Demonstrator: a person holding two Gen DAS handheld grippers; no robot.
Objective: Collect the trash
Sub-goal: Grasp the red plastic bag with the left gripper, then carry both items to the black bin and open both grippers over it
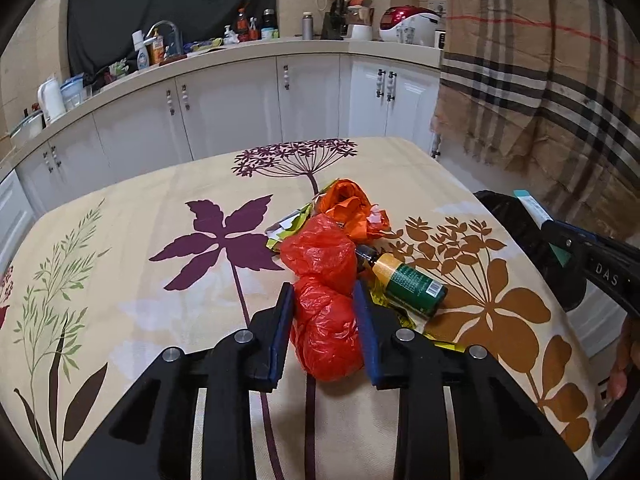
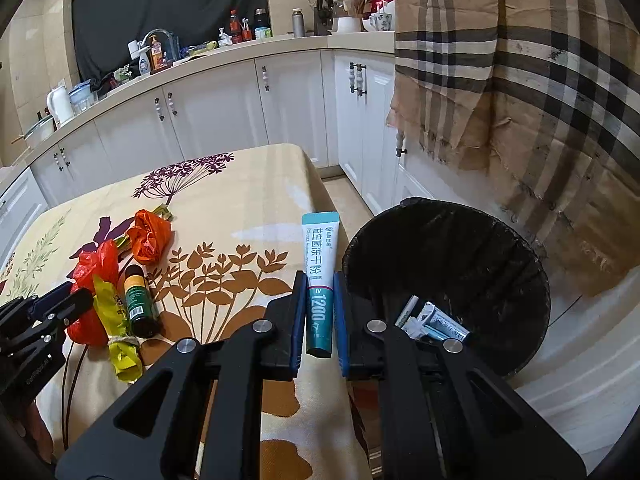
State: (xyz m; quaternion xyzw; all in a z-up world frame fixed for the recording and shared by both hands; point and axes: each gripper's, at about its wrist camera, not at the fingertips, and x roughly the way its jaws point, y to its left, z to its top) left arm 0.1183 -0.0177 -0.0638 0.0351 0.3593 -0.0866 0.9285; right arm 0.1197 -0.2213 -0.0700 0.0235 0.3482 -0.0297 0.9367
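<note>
My left gripper (image 1: 322, 294) is shut on a crumpled red plastic bag (image 1: 326, 300) that lies on the table; it also shows in the right wrist view (image 2: 92, 280). Beside the bag lie a green bottle (image 1: 408, 282), an orange bag (image 1: 352, 208) and a yellow-green wrapper (image 2: 116, 320). My right gripper (image 2: 318, 280) is shut on a white and teal tube (image 2: 320, 264), held upright at the table's right edge, just left of the black trash bin (image 2: 444, 236). The bin holds several small tubes (image 2: 432, 322).
The table has a floral cloth (image 1: 160, 220). White kitchen cabinets (image 2: 216, 116) with a cluttered counter run behind it. A plaid cloth (image 2: 520, 80) hangs at the right, above the bin.
</note>
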